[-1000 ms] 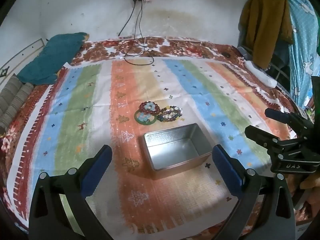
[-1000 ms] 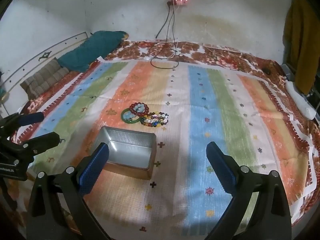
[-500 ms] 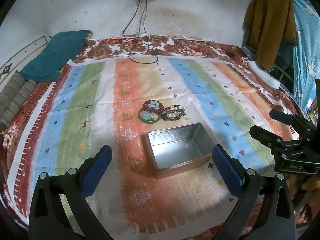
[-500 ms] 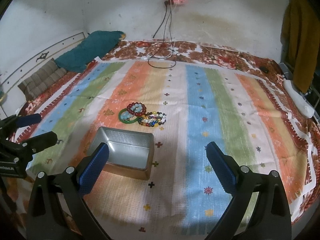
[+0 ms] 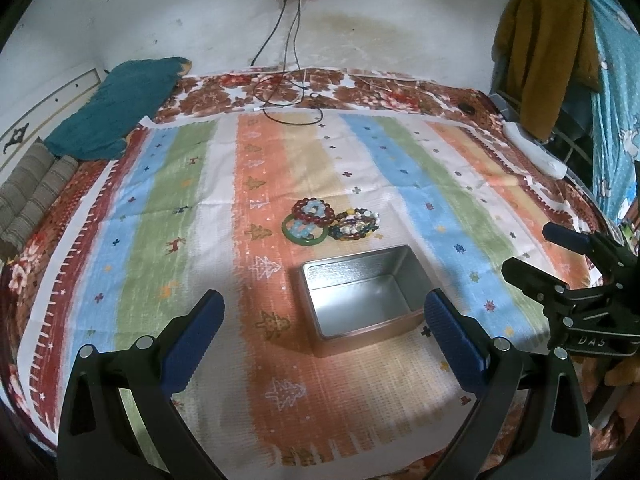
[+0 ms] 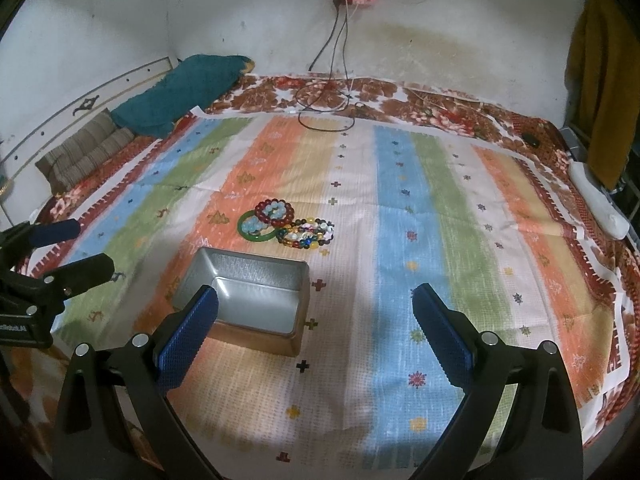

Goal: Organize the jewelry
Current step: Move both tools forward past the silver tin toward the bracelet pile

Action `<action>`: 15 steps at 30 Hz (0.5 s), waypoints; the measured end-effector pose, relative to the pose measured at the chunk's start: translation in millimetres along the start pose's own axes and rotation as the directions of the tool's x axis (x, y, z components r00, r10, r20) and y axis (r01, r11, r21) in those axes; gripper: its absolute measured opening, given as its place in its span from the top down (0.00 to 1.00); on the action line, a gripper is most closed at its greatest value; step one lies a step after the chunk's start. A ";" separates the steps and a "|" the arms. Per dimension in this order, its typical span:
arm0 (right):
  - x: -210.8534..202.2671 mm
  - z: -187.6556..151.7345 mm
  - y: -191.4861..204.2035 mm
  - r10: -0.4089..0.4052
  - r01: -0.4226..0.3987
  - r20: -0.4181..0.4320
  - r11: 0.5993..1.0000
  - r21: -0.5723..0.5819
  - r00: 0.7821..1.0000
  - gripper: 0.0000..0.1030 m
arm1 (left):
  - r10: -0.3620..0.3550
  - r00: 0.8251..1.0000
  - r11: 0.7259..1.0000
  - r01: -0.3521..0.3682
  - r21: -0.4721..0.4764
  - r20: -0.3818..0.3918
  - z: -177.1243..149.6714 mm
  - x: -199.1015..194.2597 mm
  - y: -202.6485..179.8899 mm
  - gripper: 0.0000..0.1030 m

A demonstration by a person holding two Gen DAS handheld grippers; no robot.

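Note:
An empty silver metal tin (image 5: 362, 294) (image 6: 244, 294) sits open on the striped cloth. Just behind it lies a cluster of bracelets: a green bangle (image 5: 303, 233) (image 6: 256, 227), a dark red bead bracelet (image 5: 313, 211) (image 6: 276, 212) and multicoloured bead bracelets (image 5: 355, 224) (image 6: 307, 234). My left gripper (image 5: 320, 334) is open and empty, in front of the tin. My right gripper (image 6: 316, 332) is open and empty, to the tin's right; it also shows at the right of the left wrist view (image 5: 560, 264). The left gripper shows at the left of the right wrist view (image 6: 56, 248).
The striped cloth (image 5: 188, 208) covers a bed with a floral sheet. A teal pillow (image 5: 120, 110) and a striped cushion (image 5: 32, 200) lie at the left. Cables (image 5: 288, 96) hang from a wall socket at the back. Clothes (image 5: 544, 52) hang at the right.
Both grippers have shifted slightly; the tin and bracelets sit a little further right in the left view and a little lower in the right view. Nothing was picked up.

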State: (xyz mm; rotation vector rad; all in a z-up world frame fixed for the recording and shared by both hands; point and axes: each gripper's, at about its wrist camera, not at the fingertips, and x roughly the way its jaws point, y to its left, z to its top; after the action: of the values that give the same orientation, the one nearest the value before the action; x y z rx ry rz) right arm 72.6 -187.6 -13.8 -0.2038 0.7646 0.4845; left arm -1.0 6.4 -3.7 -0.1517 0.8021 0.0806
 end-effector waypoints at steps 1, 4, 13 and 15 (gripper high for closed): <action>0.0 -0.3 0.1 0.002 -0.002 0.000 1.000 0.001 1.000 0.04 | -0.003 1.000 1.000 0.003 0.002 0.001 -0.1 0.0 0.2 0.05; 0.7 -0.7 0.7 0.002 -0.002 0.000 1.000 0.002 1.000 0.04 | -0.001 1.000 1.000 0.001 0.002 -0.001 0.0 0.8 0.9 0.05; 10.8 0.5 1.6 -0.012 0.012 -0.033 1.000 0.003 0.999 0.04 | 0.006 1.000 0.999 -0.007 -0.034 -0.015 1.5 5.0 6.7 0.05; 13.6 3.3 -2.4 -0.008 0.009 -0.047 1.000 0.017 0.999 0.04 | 0.013 1.000 0.999 -0.014 -0.043 -0.019 2.9 6.5 8.1 0.05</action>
State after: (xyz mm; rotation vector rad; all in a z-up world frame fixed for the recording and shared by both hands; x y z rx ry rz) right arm 84.3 -183.8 -21.1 -0.2028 0.8128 0.4667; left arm 4.5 15.0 -7.2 -0.1878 0.8201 0.1095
